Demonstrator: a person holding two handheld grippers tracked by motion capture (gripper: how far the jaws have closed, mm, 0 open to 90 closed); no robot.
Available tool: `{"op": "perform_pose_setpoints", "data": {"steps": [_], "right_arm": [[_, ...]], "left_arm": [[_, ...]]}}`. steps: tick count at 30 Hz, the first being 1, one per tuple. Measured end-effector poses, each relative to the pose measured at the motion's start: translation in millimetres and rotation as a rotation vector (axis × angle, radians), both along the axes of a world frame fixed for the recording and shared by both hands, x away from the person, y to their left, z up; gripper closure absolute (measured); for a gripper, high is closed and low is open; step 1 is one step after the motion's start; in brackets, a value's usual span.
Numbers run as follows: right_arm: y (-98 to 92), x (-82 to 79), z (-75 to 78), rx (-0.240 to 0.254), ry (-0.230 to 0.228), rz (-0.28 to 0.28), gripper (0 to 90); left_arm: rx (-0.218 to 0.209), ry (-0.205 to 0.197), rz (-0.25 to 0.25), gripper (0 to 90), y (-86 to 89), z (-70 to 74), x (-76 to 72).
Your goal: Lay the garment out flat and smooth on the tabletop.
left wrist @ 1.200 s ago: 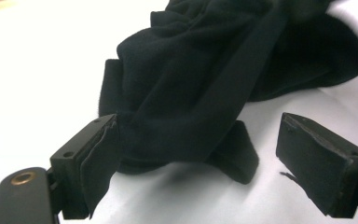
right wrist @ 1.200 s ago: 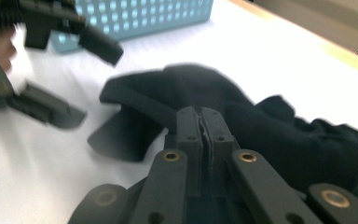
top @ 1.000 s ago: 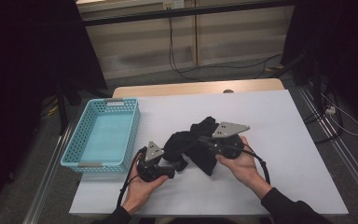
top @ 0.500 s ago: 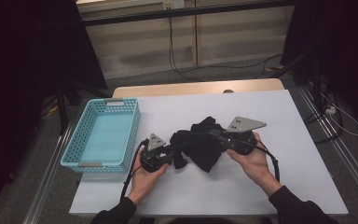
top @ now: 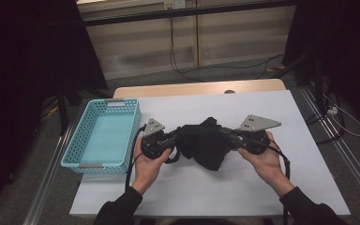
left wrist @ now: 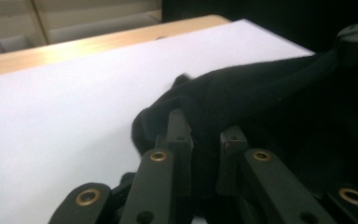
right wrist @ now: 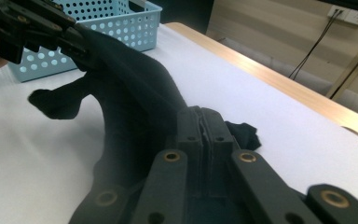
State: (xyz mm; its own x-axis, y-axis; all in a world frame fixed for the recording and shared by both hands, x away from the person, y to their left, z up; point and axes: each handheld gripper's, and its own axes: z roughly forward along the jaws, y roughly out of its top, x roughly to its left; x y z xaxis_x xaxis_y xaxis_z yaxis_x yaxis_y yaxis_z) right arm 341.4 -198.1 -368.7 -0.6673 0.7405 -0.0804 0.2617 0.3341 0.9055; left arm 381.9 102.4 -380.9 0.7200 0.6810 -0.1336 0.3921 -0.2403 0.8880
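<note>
Spanning between grippers: a black garment (top: 204,147) is held up between the two tools, stretched roughly left to right above the white desk (top: 225,197), with its lower folds hanging toward the desk.
Left hand-held gripper (top: 172,140): its jaws have just been closing and now pinch a bunched edge of the garment (left wrist: 242,102); in the left gripper view the cloth is seen wedged between the two black fingers (left wrist: 179,135).
Right hand-held gripper (top: 227,136): pressed together on the opposite edge of the garment (right wrist: 135,88), with cloth squeezed into the narrow seam between the jaws.
Direction of the garment: from the left tool it runs off toward the right tool, and from the right tool back toward the left; neither hand is nearer, since each holds one end.
Long axis: judged to lie along the line joining the two tools, across the person's front.
Loose part: a dangling flap, perhaps a sleeve (right wrist: 56,102), hangs below the left tool's grip in the right gripper view.
Blue basket (top: 104,136): just beyond the left tool on its outer side, well apart from the right tool.
Coming move: judged to turn on both ends being carried together, toward the left tool's side if the basket is the goal.
</note>
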Motion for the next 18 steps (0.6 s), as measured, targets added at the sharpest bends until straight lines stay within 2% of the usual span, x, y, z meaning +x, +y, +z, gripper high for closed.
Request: {"op": "perform_pose_setpoints", "data": {"steps": [5, 14, 15, 18], "right_arm": [[-15.3, -7.4, -2.8, -0.014, 0.002, -0.028, 87.6], [-39.2, -13.1, -38.5, -0.056, 0.076, -0.084, 86.6], [-39.8, -13.4, -40.3, -0.057, 0.076, -0.09, 85.3], [-35.7, -14.8, -40.9, -0.046, 0.076, -0.094, 70.5]], "left_arm": [[0.017, -0.009, -0.049, 79.5, -17.5, 2.2, -3.2], [0.049, 0.027, -0.136, 79.1, -54.1, -14.7, -11.4], [0.059, 0.026, -0.141, 79.1, -56.2, -16.1, -12.6], [0.065, 0.038, -0.15, 78.8, -59.1, -19.7, -15.1]]}}
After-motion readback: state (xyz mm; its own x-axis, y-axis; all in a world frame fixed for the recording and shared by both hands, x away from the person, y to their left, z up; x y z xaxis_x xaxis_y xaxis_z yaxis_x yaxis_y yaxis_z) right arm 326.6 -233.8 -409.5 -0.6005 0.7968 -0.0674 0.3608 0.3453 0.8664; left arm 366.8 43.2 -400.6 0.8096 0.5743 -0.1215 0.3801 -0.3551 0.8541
